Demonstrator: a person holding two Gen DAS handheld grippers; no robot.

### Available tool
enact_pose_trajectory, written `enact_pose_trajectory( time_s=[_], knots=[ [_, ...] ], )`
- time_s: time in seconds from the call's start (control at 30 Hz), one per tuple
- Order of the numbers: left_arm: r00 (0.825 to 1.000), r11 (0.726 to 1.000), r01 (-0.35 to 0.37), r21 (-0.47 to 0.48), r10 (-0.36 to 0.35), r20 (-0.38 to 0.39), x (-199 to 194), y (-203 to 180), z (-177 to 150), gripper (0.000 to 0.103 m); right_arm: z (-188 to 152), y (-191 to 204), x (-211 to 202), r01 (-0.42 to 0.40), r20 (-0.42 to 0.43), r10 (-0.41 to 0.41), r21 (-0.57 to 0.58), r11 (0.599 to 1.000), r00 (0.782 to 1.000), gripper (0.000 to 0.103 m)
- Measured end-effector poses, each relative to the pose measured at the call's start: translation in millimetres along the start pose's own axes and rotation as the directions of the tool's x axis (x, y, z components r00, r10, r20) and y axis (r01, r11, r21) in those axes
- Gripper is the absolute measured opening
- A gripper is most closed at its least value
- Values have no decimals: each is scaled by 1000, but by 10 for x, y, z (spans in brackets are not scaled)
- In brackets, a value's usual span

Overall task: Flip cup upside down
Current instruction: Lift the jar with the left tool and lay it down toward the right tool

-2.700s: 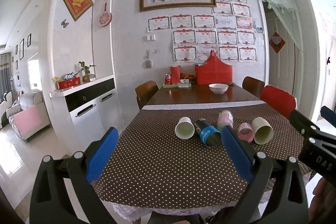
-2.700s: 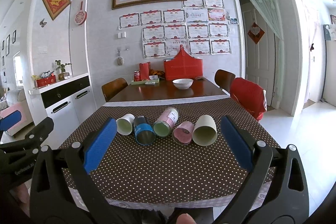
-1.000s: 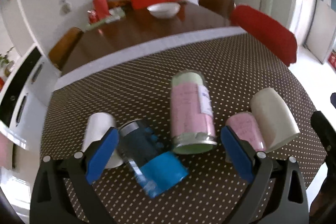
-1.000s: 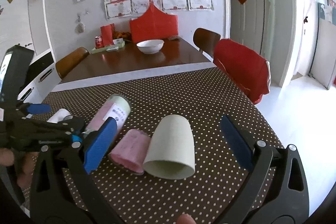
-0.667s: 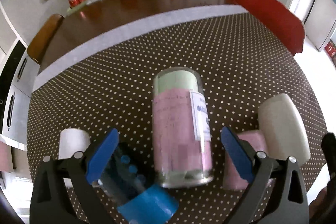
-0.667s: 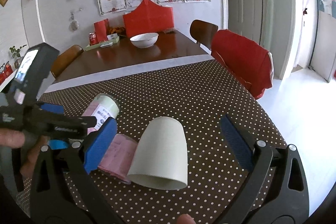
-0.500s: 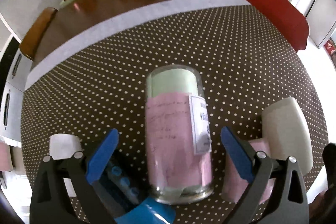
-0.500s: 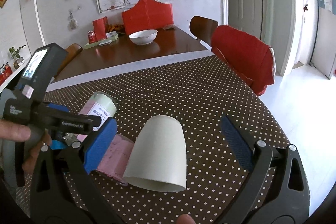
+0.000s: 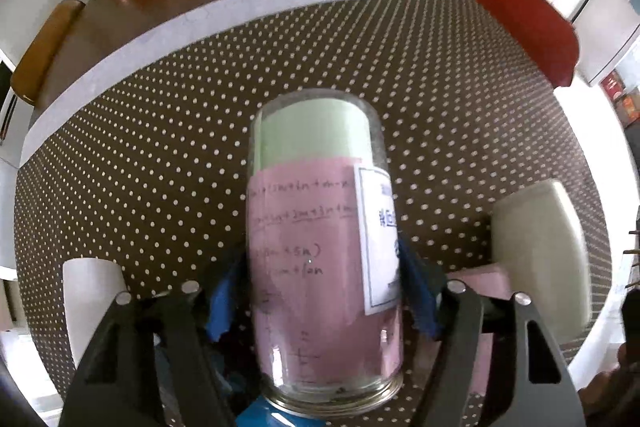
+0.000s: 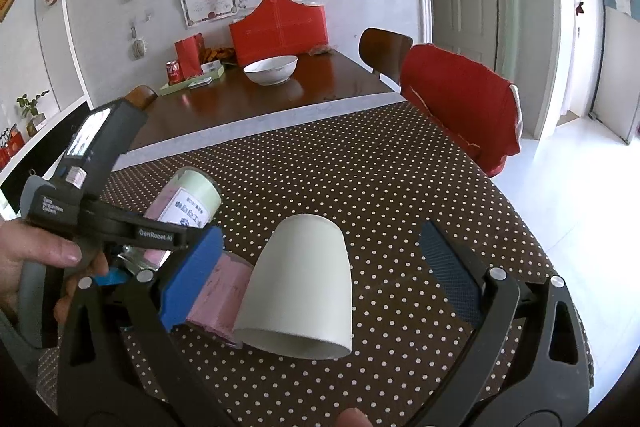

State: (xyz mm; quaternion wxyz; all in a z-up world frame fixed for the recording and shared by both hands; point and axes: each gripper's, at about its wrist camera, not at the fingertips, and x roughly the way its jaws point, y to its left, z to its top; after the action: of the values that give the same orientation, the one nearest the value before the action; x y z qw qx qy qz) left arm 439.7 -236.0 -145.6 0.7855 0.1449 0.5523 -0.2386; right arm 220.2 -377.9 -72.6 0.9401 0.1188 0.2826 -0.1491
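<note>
1. Half a second ago the left tool's (image 9: 322, 291) blue pads stood apart on either side of the clear glass jar lined with pink and green paper (image 9: 320, 243); now they have closed in and pinch it at mid-body, one pad on each flank
2. The jar lies on its side on the brown white-dotted tabletop (image 9: 440, 75), green closed end pointing away from the left tool, open rim towards the camera; in the left wrist view it fills more of the frame than before
3. The right tool (image 10: 320, 267) is spread wide as before, pinching nothing; the cream paper cup (image 10: 300, 283) lies on its side between its pads, touching neither, mouth towards the camera
4. Right of the jar lies a small pink cup (image 10: 224, 291), touching the cream paper cup; left of the jar lies a white paper cup (image 9: 92, 303), and a blue object (image 9: 276, 417) shows under the jar's rim
5. Writing: the left tool's arm reads "GenRobot.AI" (image 10: 156, 233) in the right wrist view; the jar's white label (image 9: 380, 239) has blue characters too blurred to read, and the pink paper has faint handwriting, unreadable
6. Beyond the jar a white bowl (image 10: 271, 69) sits on the bare wood
</note>
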Motion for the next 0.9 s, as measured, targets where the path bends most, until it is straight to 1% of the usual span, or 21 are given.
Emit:
enact_pose_trajectory(
  time_s=[0.2, 0.27, 0.37, 0.5, 0.6, 0.7, 0.8, 0.9],
  knots=[
    [996, 1000, 24, 7, -24, 84, -590, -3, -170, 69, -10, 20, -250, 5, 32, -5, 8, 1000, 999, 97],
    [993, 999, 50, 8, -50, 105, -783, -24, -287, 69, -17, 45, -338, 3, 41, -4, 10, 1000, 999, 97],
    [989, 997, 78, 4, -78, 123, -1025, -8, -498, 69, -52, 104, -490, -3, 55, 2, 5, 1000, 998, 97],
    [986, 997, 79, -2, -78, 148, -1261, -41, -891, 69, -150, 178, -710, -17, 68, 18, -7, 1000, 998, 97],
    [984, 998, 59, -17, -56, 171, -1329, -41, -1226, 69, -240, 245, -872, -27, 72, 29, -28, 999, 997, 97],
    [981, 997, 67, -42, -58, 184, -1291, -52, -1478, 69, -347, 317, -1026, -37, 74, 41, -51, 998, 996, 97],
    [979, 997, 50, -67, -35, 203, -1307, -30, -1777, 69, -459, 382, -1151, -40, 77, 45, -71, 997, 996, 97],
    [980, 994, 67, -83, -50, 194, -1252, -3, -1975, 69, -597, 409, -1238, -40, 71, 46, -80, 996, 996, 97]
  ],
)
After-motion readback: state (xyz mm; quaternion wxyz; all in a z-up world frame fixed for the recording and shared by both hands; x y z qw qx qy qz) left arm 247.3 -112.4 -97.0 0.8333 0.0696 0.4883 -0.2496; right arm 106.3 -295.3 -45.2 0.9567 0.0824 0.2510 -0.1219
